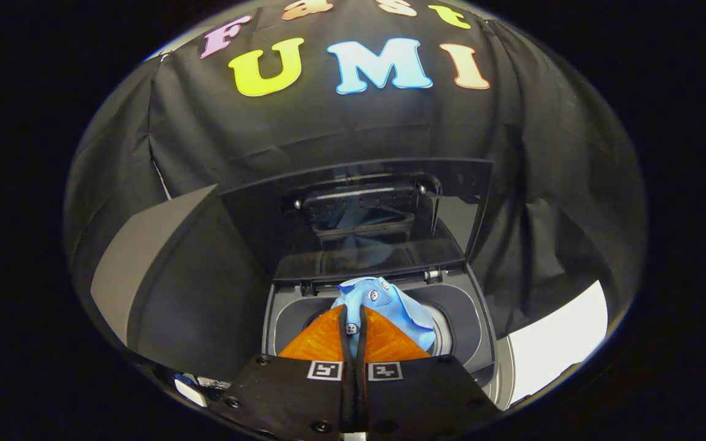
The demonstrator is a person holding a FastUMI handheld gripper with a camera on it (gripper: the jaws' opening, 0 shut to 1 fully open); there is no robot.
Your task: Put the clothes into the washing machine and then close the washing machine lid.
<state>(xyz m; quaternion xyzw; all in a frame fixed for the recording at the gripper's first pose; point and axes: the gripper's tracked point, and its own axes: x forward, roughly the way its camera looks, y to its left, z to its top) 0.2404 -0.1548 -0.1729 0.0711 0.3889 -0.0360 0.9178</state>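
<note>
Gripper (pixel 353 318) held a blue shirt (pixel 383 303) over the washing machine (pixel 469 312).
Its 2 fingers pointed down, clamped together on the cloth above the drum; the lid (pixel 383 208) stood open behind.

No word, brand or number can be read on the washing things. Two square black-and-white coded markers sit on the gripper (pixel 353 313) body, one (pixel 325 370) at 9 o'clock and one (pixel 385 370) at 3 o'clock of the jaws' base; the jaws are pinched together on a blue shirt (pixel 403 311).
</note>
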